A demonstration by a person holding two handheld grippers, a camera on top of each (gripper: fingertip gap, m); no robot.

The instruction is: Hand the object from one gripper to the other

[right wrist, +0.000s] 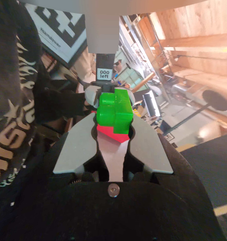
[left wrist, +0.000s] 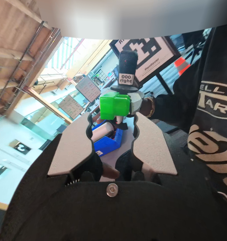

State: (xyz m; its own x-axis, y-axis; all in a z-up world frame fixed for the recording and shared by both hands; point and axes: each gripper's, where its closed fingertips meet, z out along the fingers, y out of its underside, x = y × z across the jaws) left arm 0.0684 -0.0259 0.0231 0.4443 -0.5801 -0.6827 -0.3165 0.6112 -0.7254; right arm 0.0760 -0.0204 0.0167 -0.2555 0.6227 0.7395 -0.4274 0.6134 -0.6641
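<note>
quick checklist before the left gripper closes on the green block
1. Right gripper shut on the green block: ok.
2. Left gripper open: ok, nothing between its fingers.
3. Block inside the left jaws: not ok, it sits beyond the fingertips in the left wrist view.
4. Free surface on the block for a second grip: ok, its studded end sticks out past the right gripper.
5. Block lined up with the left gap: cannot tell, it looks a little left of centre.
6. Blue bin below: ok, apart from both grippers.
</note>
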